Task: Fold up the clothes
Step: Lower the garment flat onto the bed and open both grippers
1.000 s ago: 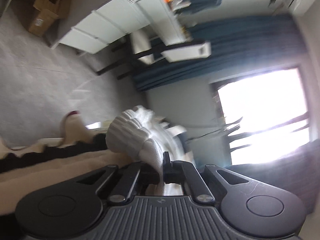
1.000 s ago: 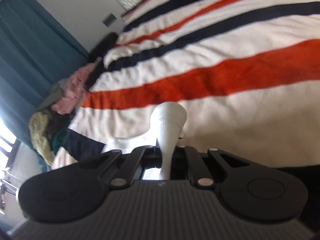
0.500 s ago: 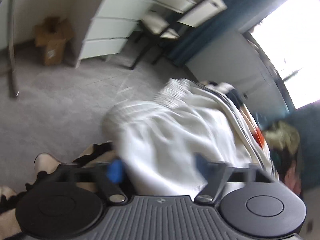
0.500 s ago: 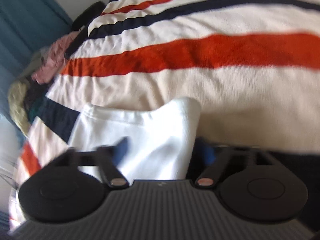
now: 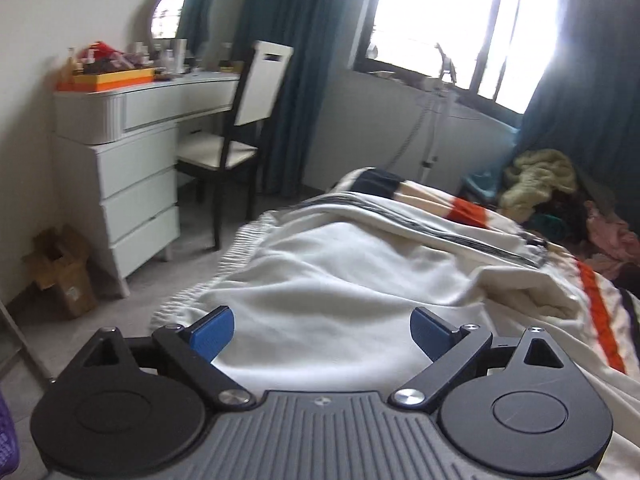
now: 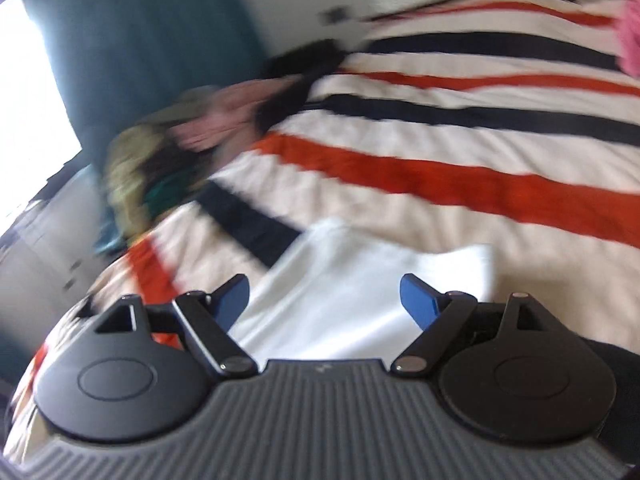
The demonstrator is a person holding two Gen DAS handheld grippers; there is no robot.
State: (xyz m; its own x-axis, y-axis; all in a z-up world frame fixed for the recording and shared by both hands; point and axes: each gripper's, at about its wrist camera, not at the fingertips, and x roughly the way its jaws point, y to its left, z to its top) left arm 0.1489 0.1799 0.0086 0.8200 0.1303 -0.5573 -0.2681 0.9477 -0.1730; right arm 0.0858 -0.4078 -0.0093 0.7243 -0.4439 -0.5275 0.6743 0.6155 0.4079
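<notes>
A white garment [image 5: 320, 276] with a ribbed hem lies spread over the near end of the striped bed cover [image 5: 592, 304], its hem at the bed's edge. My left gripper [image 5: 322, 320] hovers just above it. Its jaws are opening, blue pads wide apart and pressing on nothing. In the right wrist view the same white garment [image 6: 360, 264] lies flat on the red, black and cream bed cover [image 6: 440, 184]. My right gripper [image 6: 322, 286] stands open over the cloth and holds nothing.
A pile of loose clothes [image 5: 540, 172] sits at the bed's far side by the blue curtain, seen blurred as the clothes pile [image 6: 160, 152] in the right wrist view. Left of the bed stand a white dresser [image 5: 136, 184], a chair [image 5: 248, 120] and a cardboard box [image 5: 60, 268] on grey floor.
Both grippers were shut on bunched white cloth; both have let go and opened. The garment now lies flat on the bed, and both hands have risen and rolled level.
</notes>
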